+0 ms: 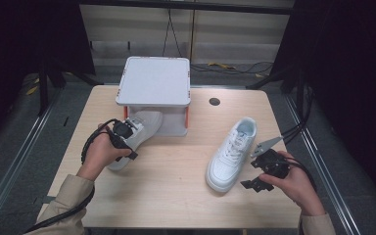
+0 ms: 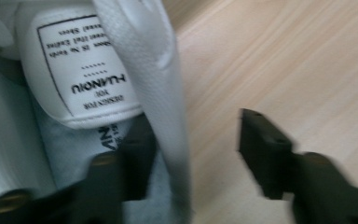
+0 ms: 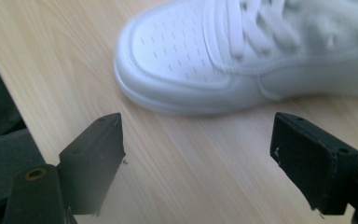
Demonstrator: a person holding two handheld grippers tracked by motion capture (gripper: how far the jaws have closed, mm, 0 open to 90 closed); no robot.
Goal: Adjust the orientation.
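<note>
Left hand-held gripper [image 2: 193, 154] is spread wide, one jaw inside the left sneaker [image 2: 135, 60], the collar wall between but unpinched. That sneaker [image 1: 139, 132] sits toe-under the white stand [image 1: 154, 81]. Right hand-held gripper [image 3: 198, 161] is released, empty, beside the right sneaker [image 3: 242, 51] on the counter [image 1: 176, 166]. The left gripper view reads the tongue label [image 2: 81, 70].

The middle of the table [image 1: 176, 166] lay bare between the two shoes, wide enough for a hand. At the back, the white stand [image 1: 154, 83] blocked the way, and the left shoe [image 1: 139, 134] poked under it. The right shoe [image 1: 232, 154] lay just beside the right gripper [image 1: 257, 169].
</note>
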